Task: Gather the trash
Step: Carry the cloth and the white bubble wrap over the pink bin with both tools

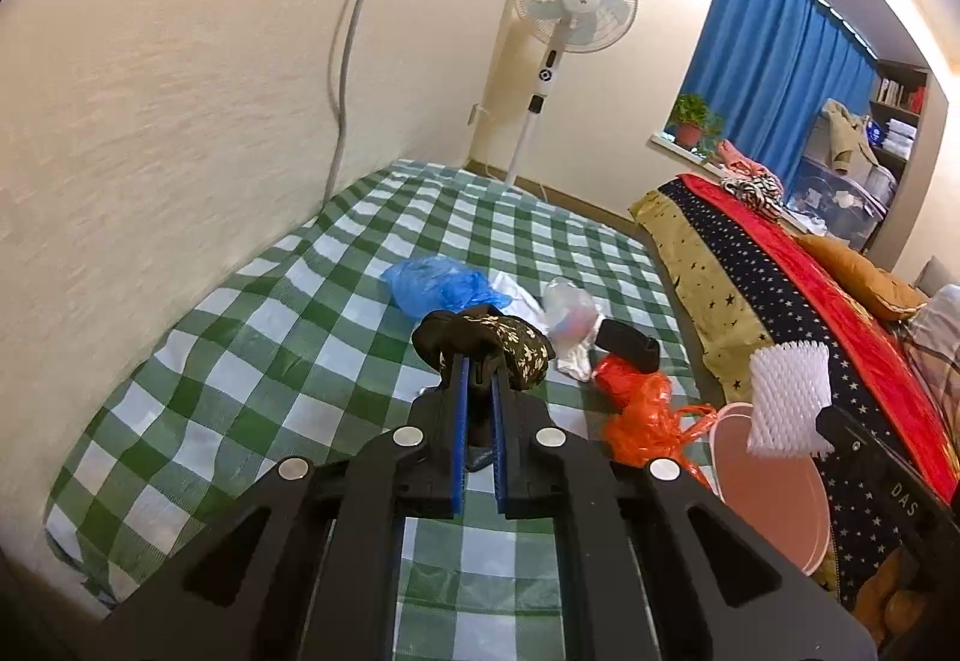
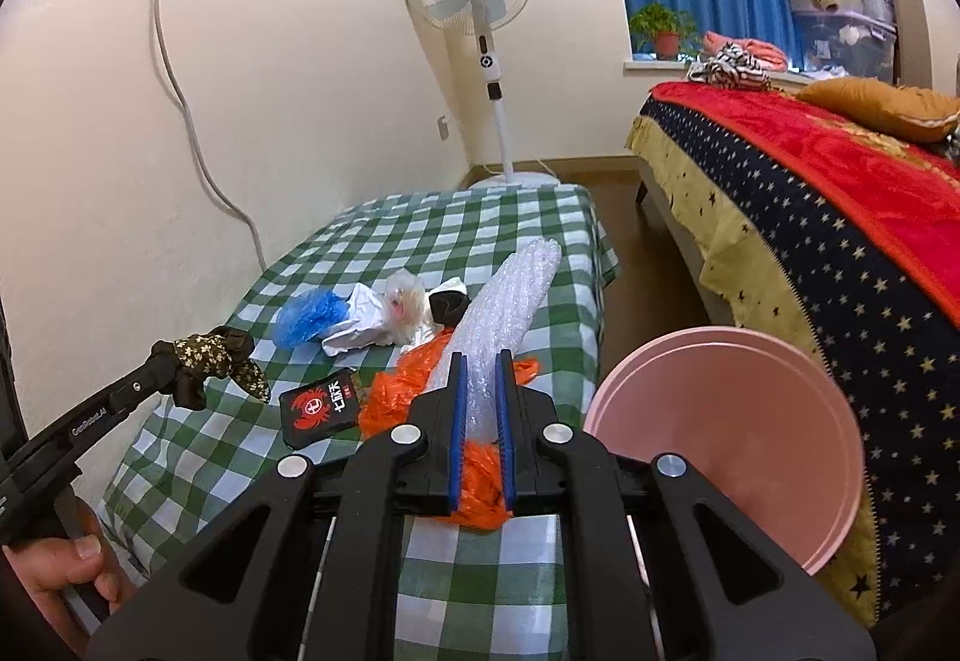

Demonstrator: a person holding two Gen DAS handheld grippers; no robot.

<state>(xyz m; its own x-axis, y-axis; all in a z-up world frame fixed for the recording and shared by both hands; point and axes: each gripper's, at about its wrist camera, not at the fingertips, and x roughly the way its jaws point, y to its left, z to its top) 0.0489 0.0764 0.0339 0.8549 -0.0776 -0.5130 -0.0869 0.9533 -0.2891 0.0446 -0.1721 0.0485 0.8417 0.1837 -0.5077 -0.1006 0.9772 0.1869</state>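
Observation:
My left gripper (image 1: 479, 361) is shut on a dark floral cloth (image 1: 492, 340), held above the green checked bed (image 1: 270, 361); it also shows in the right wrist view (image 2: 204, 364). My right gripper (image 2: 482, 361) is shut on a white foam net sleeve (image 2: 510, 295), which also shows in the left wrist view (image 1: 789, 397), beside the pink basin (image 2: 738, 439). On the bed lie a blue plastic bag (image 2: 312, 319), crumpled white paper (image 2: 360, 328), a clear wrapper (image 2: 405, 304), a small black piece (image 2: 449, 304), an orange plastic bag (image 2: 408, 391) and a black packet with a red crab (image 2: 321, 406).
A second bed with a red and star-patterned cover (image 2: 810, 217) stands to the right across a narrow floor gap. A standing fan (image 2: 474, 1) is by the far wall. A cable (image 2: 180, 91) hangs down the wall on the left.

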